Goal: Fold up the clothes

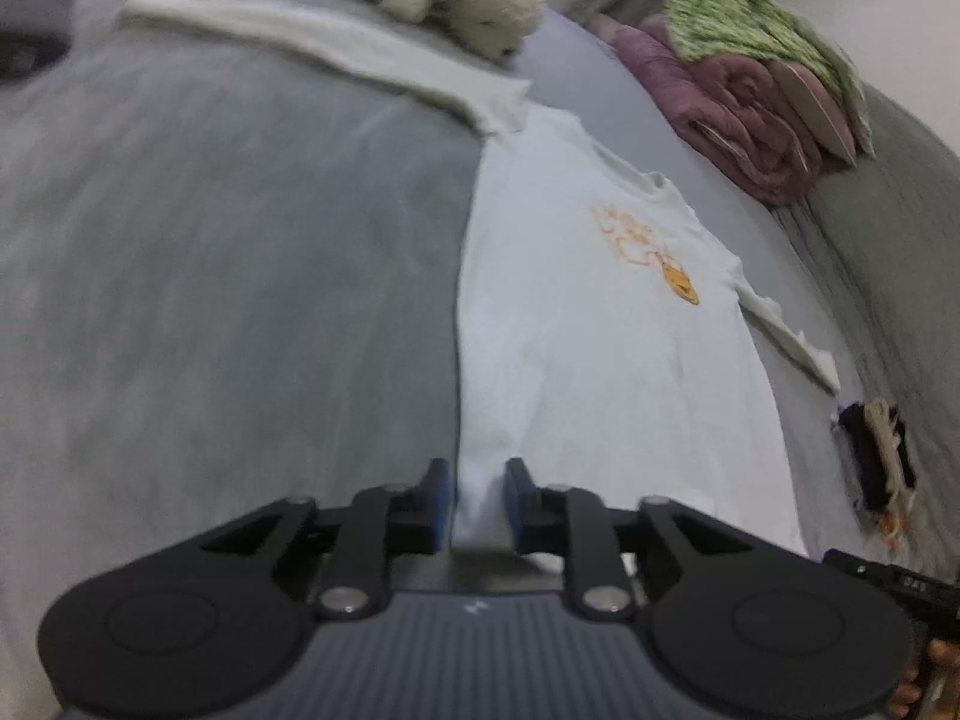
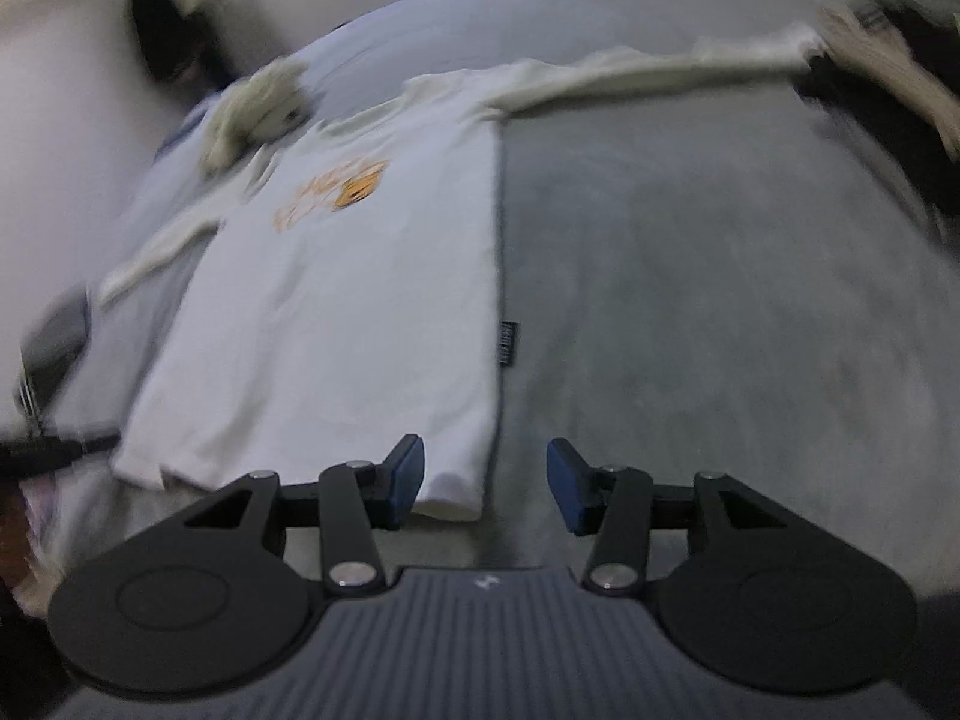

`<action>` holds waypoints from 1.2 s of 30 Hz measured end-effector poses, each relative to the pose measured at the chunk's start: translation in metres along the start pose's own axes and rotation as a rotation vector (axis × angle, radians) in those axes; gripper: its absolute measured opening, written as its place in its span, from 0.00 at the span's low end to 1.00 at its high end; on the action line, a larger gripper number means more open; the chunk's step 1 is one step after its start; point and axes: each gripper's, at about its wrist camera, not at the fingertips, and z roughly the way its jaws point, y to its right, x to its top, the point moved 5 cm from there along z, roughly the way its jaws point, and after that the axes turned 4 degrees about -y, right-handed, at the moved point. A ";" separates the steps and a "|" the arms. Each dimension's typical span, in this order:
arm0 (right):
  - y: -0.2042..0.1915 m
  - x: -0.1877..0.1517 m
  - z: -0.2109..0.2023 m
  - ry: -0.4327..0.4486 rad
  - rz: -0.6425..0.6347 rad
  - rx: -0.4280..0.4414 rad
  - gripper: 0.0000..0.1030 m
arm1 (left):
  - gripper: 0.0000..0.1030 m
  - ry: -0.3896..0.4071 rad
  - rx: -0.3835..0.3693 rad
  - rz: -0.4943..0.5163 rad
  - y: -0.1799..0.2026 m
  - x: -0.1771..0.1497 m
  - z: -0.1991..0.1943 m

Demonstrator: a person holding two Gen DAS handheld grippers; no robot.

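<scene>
The left gripper [image 1: 476,501], black-armed with blue pads, stands narrow, with a white hem corner of the shirt [image 1: 576,324] between its fingers; whether the pads press the cloth cannot be told. The right gripper [image 2: 485,489] stands wider apart, nothing clamped, its left pad just over the shirt's opposite hem corner. The shirt is white, soft knit, long-sleeved, spread flat on a grey bedspread [image 1: 240,276] with both sleeves stretched outward. An orange print [image 1: 645,246] marks the chest; its lettering is too blurred to read. A small dark tag [image 2: 509,344] hangs at the side seam, unreadable. Beyond the collar lies a cream fuzzy plush toy [image 1: 444,0]. A folded mauve quilted blanket [image 1: 738,120] sits under green patterned cloth [image 1: 750,30].
</scene>
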 end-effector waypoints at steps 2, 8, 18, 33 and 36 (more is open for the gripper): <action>0.004 -0.001 0.000 -0.015 0.047 0.046 0.48 | 0.27 0.001 -0.007 -0.012 -0.001 -0.002 0.003; -0.002 -0.013 0.021 -0.041 0.053 0.046 0.42 | 0.21 0.002 0.026 -0.018 -0.005 -0.002 0.011; 0.006 -0.018 0.021 0.010 0.065 0.046 0.18 | 0.37 0.017 -0.025 -0.101 -0.016 0.002 0.000; -0.020 -0.032 0.022 0.087 -0.126 -0.062 0.10 | 0.08 -0.016 0.017 0.041 0.004 0.000 0.012; -0.021 -0.025 0.014 0.087 -0.123 -0.059 0.08 | 0.08 0.002 0.003 0.031 0.003 0.002 0.002</action>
